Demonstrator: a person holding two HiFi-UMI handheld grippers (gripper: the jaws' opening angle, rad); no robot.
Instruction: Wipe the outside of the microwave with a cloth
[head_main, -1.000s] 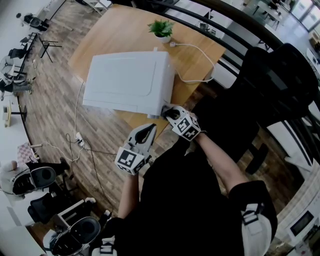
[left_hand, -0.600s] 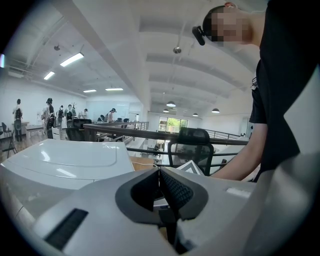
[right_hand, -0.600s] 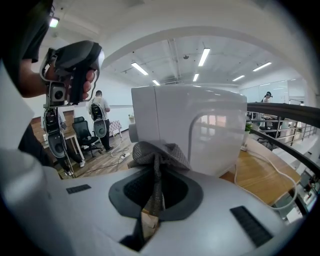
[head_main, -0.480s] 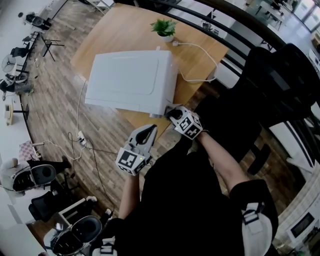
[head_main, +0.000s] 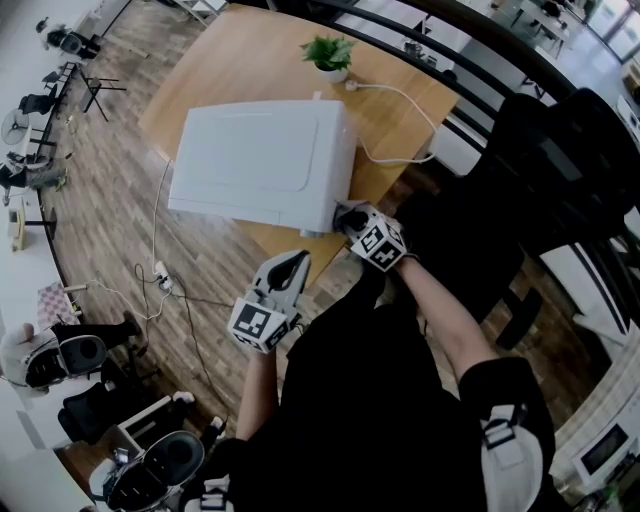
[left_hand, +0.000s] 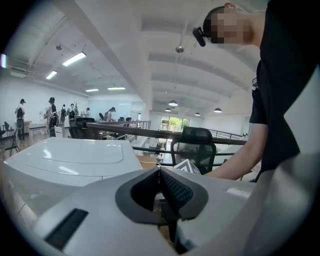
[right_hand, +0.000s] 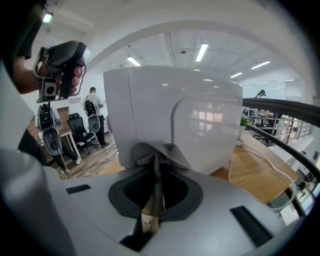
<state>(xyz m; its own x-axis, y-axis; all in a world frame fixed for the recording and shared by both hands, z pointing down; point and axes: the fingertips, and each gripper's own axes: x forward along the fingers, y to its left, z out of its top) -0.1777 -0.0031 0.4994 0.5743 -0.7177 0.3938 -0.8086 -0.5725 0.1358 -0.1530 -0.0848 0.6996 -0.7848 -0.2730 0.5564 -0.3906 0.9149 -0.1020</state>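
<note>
A white microwave (head_main: 260, 160) stands on the wooden table (head_main: 395, 125); its side fills the right gripper view (right_hand: 200, 115) and its top shows in the left gripper view (left_hand: 75, 160). My right gripper (head_main: 345, 218) is shut on a grey cloth (right_hand: 160, 152) and presses it against the microwave's near right corner. The cloth bunches out past the jaws, touching the white wall low down. My left gripper (head_main: 290, 265) hangs below the table's front edge, apart from the microwave, jaws shut with nothing between them (left_hand: 160, 182).
A small potted plant (head_main: 328, 52) and a white cable (head_main: 395, 100) lie on the table behind the microwave. A black office chair (head_main: 545, 170) stands to the right. Cables and a power strip (head_main: 160, 275) lie on the wood floor at left.
The right gripper with the cloth has slid slightly up and back along the microwave's right corner. The left gripper has barely moved.
</note>
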